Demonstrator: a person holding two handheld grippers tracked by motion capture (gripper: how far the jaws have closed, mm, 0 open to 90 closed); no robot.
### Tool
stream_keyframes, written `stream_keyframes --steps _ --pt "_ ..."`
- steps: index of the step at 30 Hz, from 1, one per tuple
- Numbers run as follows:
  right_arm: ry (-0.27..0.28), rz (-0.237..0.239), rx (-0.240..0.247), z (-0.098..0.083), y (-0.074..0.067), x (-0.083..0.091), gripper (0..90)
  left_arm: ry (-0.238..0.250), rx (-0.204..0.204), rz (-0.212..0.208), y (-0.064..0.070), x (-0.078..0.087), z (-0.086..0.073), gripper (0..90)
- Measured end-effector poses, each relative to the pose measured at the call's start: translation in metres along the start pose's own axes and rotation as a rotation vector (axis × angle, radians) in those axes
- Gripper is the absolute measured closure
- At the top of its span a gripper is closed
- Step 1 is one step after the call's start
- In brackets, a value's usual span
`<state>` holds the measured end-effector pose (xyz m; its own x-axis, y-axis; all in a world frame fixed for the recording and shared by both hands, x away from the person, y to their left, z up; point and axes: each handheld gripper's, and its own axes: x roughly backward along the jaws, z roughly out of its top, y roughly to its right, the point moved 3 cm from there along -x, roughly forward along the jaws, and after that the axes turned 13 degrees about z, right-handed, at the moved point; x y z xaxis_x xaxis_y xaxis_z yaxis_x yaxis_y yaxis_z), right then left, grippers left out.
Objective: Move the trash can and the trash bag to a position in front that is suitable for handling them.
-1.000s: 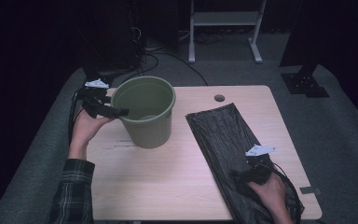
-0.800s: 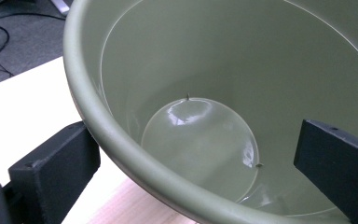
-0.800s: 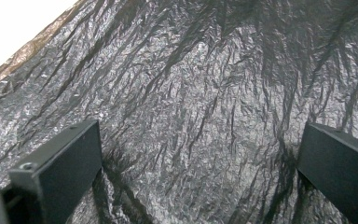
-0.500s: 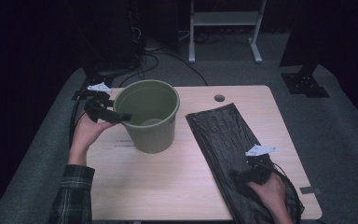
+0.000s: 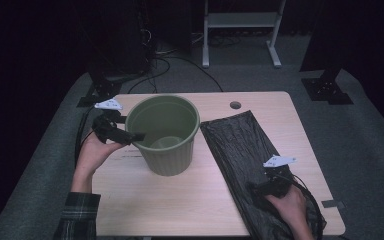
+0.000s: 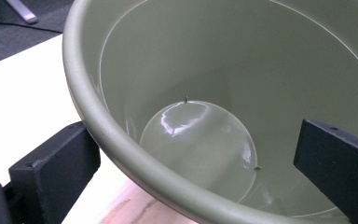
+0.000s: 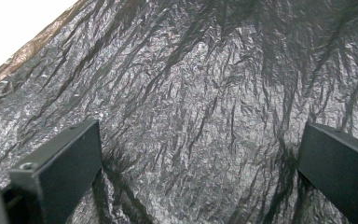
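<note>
A: While the left hand-held gripper (image 5: 136, 136) sits at the bin (image 5: 166, 135) left of centre frame, what's its state?

B: Jaws apart, straddling the rim: one outside the wall, one inside, as the left gripper view shows. The bin (image 6: 205, 93) stands upright and empty on the worktop (image 5: 180, 210).

A: And the right hand-held gripper (image 5: 260, 189)?

B: Lower right of the frame, jaws apart too, low over the black bag (image 5: 240, 145) that lies flat just right of the bin. The bag (image 7: 191, 107) spreads between its jaws, not pinched.

A: So which step is this?

B: I'd judge it's the grasping step before lining the bin. Next, the left should close on the rim to steady it, the right should pinch a fold of the bag and lift.
</note>
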<state>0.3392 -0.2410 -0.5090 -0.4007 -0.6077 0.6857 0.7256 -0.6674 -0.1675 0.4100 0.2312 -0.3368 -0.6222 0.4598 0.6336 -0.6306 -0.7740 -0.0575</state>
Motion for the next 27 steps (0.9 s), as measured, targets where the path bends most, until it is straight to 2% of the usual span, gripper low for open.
stream_keyframes --steps 10,21,22,27 --pt "0.000 0.000 0.000 0.000 0.000 0.000 0.0 0.013 -0.039 -0.031 0.031 0.006 -0.005 0.0" --pt "0.001 -0.002 -0.002 0.000 0.000 0.000 0.0 0.025 -0.079 -0.080 0.060 0.005 -0.008 0.0" --pt "0.001 -0.002 -0.001 0.000 0.000 0.000 0.0 0.030 -0.078 -0.099 0.065 0.004 -0.008 0.0" --pt "0.001 -0.002 -0.001 0.000 0.000 0.000 0.0 0.030 -0.092 -0.113 0.077 0.003 -0.006 0.0"
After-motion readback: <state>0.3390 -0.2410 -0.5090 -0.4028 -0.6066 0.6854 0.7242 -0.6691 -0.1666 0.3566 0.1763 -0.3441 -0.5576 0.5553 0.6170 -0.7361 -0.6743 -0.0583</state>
